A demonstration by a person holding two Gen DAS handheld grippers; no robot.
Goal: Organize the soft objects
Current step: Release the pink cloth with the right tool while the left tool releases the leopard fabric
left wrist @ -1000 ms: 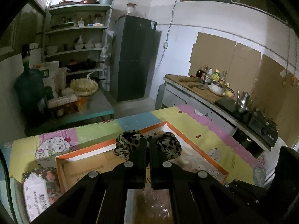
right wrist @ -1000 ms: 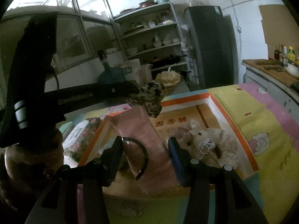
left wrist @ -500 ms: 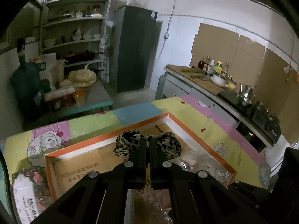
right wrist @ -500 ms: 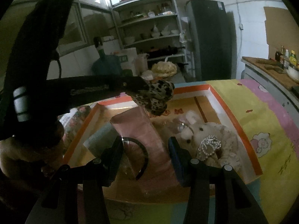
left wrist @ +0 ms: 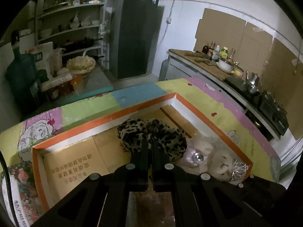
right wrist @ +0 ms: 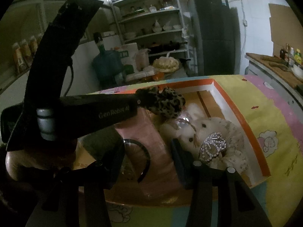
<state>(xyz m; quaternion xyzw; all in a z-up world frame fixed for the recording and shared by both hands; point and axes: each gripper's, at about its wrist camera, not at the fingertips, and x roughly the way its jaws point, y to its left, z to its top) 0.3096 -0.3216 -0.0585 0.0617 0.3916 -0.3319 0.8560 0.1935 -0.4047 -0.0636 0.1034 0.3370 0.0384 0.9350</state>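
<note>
As the left gripper (left wrist: 149, 143), clamped on the scrunchie (left wrist: 151, 136), sinks lower into the box (left wrist: 189, 106), release looks near; the right gripper (right wrist: 147, 147) hangs half-open, empty.

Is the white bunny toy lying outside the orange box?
No, the white bunny toy lies inside the orange box, by its right wall.

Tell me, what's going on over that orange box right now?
Left gripper shut on leopard scrunchie, above orange box. Right gripper open around pink packet. Plush rabbit lies just beneath the scrunchie.
</note>
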